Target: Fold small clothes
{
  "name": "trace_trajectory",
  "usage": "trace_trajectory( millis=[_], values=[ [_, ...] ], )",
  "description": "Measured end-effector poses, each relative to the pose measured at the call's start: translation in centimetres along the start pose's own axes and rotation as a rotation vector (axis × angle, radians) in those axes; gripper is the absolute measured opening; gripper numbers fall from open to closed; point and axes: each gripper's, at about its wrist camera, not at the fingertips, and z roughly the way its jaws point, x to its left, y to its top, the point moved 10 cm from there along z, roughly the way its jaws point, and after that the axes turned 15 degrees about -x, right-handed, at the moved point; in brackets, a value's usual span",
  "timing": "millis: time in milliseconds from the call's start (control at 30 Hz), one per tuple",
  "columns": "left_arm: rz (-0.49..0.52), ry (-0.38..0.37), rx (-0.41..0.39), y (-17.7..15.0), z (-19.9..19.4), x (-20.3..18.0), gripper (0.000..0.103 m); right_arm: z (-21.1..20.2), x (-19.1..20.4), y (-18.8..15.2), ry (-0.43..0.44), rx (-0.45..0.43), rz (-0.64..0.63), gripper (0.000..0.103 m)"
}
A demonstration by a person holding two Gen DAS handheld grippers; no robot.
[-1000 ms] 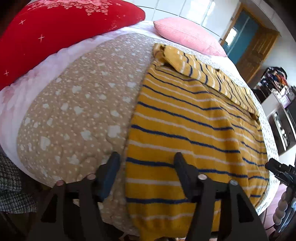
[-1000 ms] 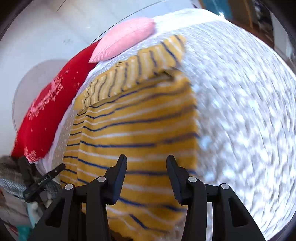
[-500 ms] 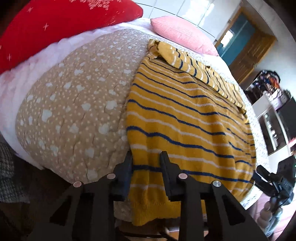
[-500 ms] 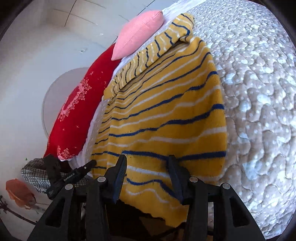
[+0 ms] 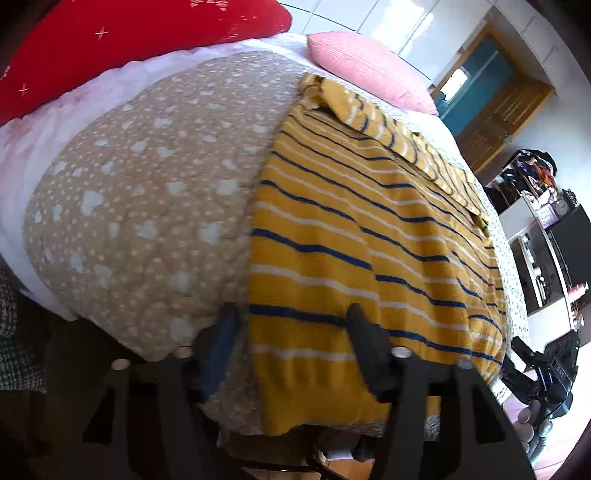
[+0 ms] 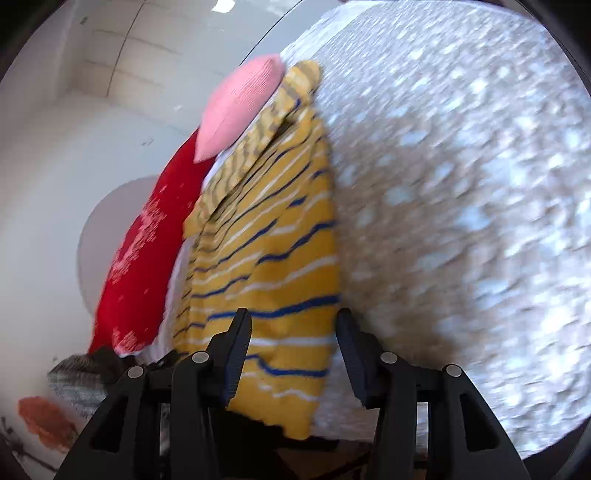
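A yellow sweater [image 5: 351, 229] with navy and white stripes lies flat on the bed, a striped sleeve folded across its far end. My left gripper [image 5: 291, 314] hovers at the near hem, and its jaws are opening. The hem's left corner lies between the fingers, and the pads do not press on it. In the right wrist view the same sweater [image 6: 280, 258] runs away from me. My right gripper [image 6: 292, 317] stands open over the hem's right corner, the cloth lying loose between its fingers. That view is blurred.
The tan bedspread [image 5: 147, 192] with white dots covers the bed. A red pillow [image 5: 129, 33] and a pink pillow [image 5: 369, 70] sit at the head. Dark furniture [image 5: 554, 229] and a door stand beyond the bed's right side. The bed's near edge drops off just under both grippers.
The left gripper's jaws narrowed over the hem half a second ago and now stand wide again. The right gripper sank toward the hem's corner and rolled, tilting its view.
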Motion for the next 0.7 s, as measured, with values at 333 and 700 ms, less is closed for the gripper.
trace_trajectory(
  millis=[333, 700],
  values=[
    [-0.028, -0.082, 0.035, -1.9, -0.3, -2.2, 0.043, 3.8, 3.8, -7.6, 0.18, 0.22, 0.068, 0.053],
    [-0.018, -0.048, 0.081, -2.8, 0.3, -2.3, 0.017, 4.8, 4.0, -8.9, 0.115, 0.228, 0.03, 0.019]
  ],
)
